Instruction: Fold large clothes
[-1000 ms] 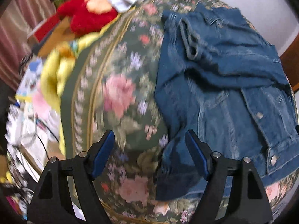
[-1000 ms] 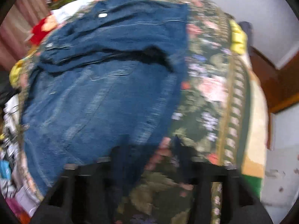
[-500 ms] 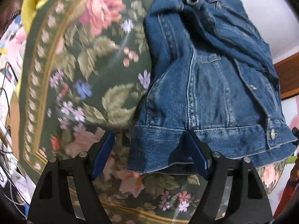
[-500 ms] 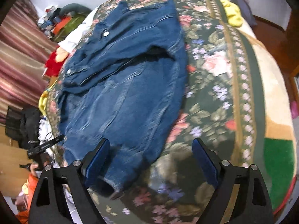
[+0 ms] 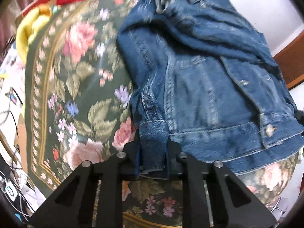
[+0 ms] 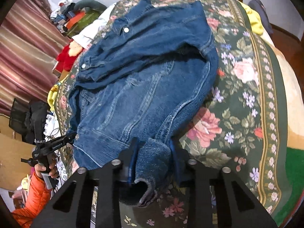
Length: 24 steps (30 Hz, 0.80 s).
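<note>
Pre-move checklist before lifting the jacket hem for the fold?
1. Left tool shut on denim jacket hem corner: ok.
2. Right tool shut on the hem's other end, fabric bunched between the fingers: ok.
3. Sleeve folded across the jacket body: ok.
4. Jacket fully on floral blanket: ok.
5. Grip depth enough to hold during the lift: cannot tell.

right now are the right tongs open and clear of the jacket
No, the right tongs are shut on the denim jacket's bunched hem corner.
</note>
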{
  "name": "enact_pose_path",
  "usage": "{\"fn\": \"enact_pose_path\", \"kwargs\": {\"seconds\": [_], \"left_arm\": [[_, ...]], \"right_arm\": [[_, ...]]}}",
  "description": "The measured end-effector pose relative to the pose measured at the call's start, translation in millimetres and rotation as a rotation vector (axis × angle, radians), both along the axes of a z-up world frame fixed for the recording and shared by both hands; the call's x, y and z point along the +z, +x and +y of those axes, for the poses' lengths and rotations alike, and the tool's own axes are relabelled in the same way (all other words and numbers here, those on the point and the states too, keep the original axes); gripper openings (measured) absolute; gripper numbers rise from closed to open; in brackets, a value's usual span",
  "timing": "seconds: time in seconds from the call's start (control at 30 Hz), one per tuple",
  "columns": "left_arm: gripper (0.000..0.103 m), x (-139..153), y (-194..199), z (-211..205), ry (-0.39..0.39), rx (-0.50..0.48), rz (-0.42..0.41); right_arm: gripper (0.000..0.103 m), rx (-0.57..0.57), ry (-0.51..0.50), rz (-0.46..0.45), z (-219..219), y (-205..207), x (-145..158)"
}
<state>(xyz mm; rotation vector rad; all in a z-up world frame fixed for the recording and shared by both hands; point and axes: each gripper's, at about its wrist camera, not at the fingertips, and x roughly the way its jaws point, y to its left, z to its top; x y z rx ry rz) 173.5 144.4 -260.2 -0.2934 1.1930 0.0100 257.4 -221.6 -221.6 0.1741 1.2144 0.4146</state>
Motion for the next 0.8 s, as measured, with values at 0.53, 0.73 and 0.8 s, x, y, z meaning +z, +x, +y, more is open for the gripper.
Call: {"fn": "enact_pose_path", "kwargs": {"seconds": [0.53,0.73,0.8], "left_arm": [[0.014,145.5,103.3,11.7,-0.001,-0.02,-0.372],[0.013,155.8,172.7,42.7,-0.047,0.082,-0.382],[0.013,153.4,196.2,50.3,-0.056,0.113,-0.375]], "right_arm": [[0.016,0.028,-0.011,-0.255,30.5,70.2,74.4],[0.016,-0.067,-0.039,-0.316,23.1,142.1,88.1],[0.015,-0.113,-0.038,-0.301,16.7,176.6,83.1]]}}
